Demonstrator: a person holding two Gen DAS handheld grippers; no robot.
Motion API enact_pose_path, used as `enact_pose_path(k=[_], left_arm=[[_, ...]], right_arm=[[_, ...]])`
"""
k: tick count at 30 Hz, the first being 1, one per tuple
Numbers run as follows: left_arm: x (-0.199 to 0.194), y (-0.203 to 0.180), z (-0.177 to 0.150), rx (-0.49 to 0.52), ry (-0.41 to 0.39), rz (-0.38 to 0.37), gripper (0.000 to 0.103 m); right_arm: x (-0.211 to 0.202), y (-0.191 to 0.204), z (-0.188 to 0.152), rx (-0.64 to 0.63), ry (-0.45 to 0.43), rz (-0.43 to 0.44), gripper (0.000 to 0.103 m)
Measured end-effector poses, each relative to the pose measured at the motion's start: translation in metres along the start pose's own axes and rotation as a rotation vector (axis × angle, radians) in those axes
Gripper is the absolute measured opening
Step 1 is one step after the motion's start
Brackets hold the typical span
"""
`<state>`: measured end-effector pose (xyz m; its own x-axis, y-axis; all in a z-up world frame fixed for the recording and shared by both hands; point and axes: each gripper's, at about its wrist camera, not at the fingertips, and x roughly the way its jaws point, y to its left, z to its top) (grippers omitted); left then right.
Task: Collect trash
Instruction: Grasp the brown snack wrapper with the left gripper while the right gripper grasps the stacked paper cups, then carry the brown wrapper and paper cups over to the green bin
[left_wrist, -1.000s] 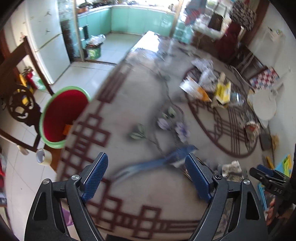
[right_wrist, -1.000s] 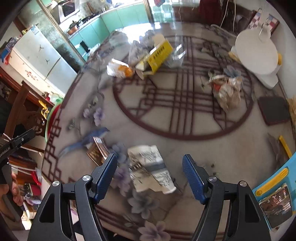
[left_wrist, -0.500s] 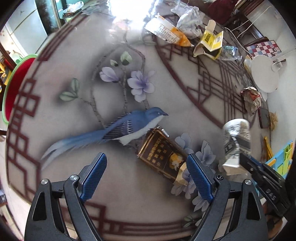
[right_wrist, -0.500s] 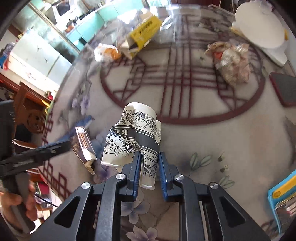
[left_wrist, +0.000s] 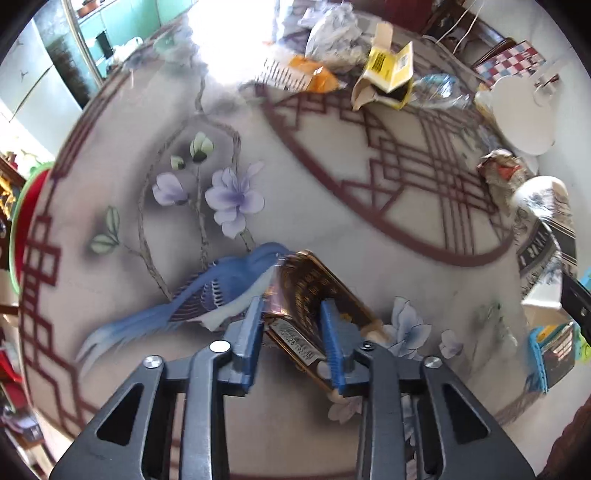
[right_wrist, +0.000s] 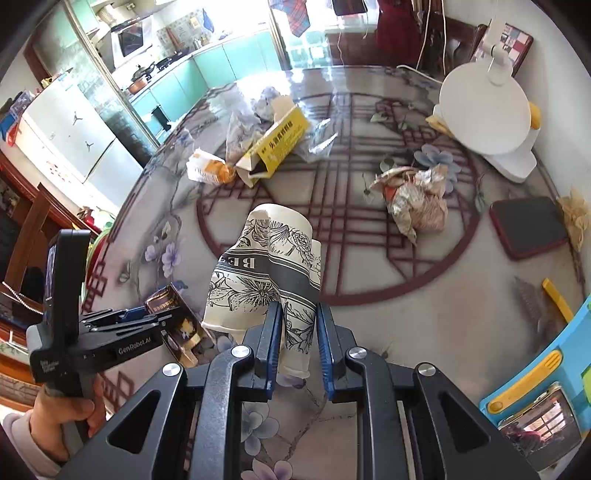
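Observation:
My left gripper (left_wrist: 291, 314) is closed around a brown and gold cigarette pack (left_wrist: 314, 291) that lies on the patterned table (left_wrist: 332, 206); it also shows in the right wrist view (right_wrist: 173, 317). My right gripper (right_wrist: 297, 314) is shut on a crushed paper cup with a black floral print (right_wrist: 266, 273) and holds it above the table. The cup also shows at the right edge of the left wrist view (left_wrist: 543, 236). More trash lies farther off: a yellow carton (right_wrist: 277, 144), an orange packet (right_wrist: 208, 170), crumpled plastic (right_wrist: 266, 103) and a crumpled wrapper (right_wrist: 417, 199).
A red bin with a green rim (left_wrist: 22, 221) stands below the table's left edge. A white lamp base (right_wrist: 484, 107), a dark phone (right_wrist: 528, 225) and a blue and yellow toy (right_wrist: 543, 376) lie at the right. A fridge (right_wrist: 70, 136) stands at the far left.
My left gripper has moved forward and closed around the cigarette pack. My right gripper has lifted the paper cup a little and still holds it.

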<state>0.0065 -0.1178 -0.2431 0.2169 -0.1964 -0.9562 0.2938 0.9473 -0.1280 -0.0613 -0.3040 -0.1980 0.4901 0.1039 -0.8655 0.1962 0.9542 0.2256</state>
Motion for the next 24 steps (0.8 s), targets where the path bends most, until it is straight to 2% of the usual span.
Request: enact_pose_path(k=[3, 13, 24], left_arm=[[-0.017, 0.007, 0.002, -0.014, -0.044, -0.003, 0.017], [-0.082, 0.045, 0.018, -0.062, -0.221, 0.023, 0.017], [-0.133, 0.053, 0.033, -0.062, -0.362, 0.04, 0.017]], right_arm=[[-0.002, 0.008, 0.006, -0.002, -0.019, 0.012, 0.016], [-0.019, 0.041, 0.034, -0.038, -0.099, 0.073, 0.016], [-0.047, 0.076, 0.061, -0.089, -0.198, 0.137, 0.016]])
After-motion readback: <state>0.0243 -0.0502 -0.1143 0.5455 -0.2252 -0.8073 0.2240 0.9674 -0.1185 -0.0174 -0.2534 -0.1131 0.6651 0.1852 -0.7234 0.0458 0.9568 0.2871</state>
